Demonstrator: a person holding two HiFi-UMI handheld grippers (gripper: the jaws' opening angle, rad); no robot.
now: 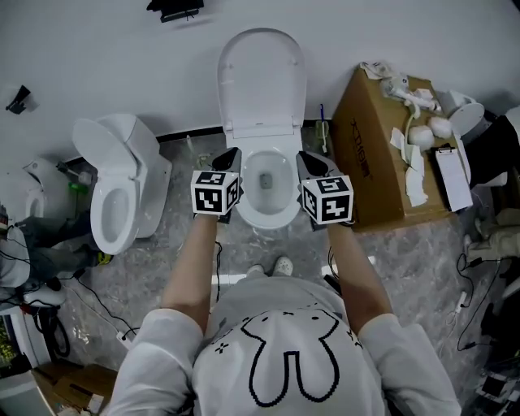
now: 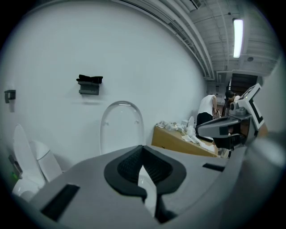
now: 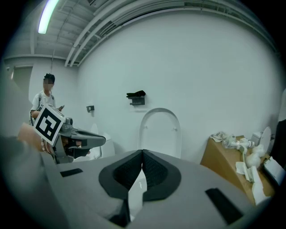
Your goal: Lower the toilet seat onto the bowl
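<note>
we hold our left gripper [image 1: 230, 157] and right gripper [image 1: 308, 160] closed, empty, flanking the white ceramic bowl [image 1: 269, 218]; the white oval toilet seat [image 1: 262, 77] stands raised.

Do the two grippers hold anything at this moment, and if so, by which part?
Nothing is held. The left gripper and the right gripper are both shut and empty; the white oval plastic toilet seat stands raised, untouched.

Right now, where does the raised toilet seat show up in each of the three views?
Head view: the raised seat is at top centre, upright against the wall.
Left gripper view: the raised seat is just left of centre, at mid-height.
Right gripper view: the raised seat is just right of centre, at mid-height.
Shared landmark: the black wall bracket, up and left of the seat in every view.
</note>
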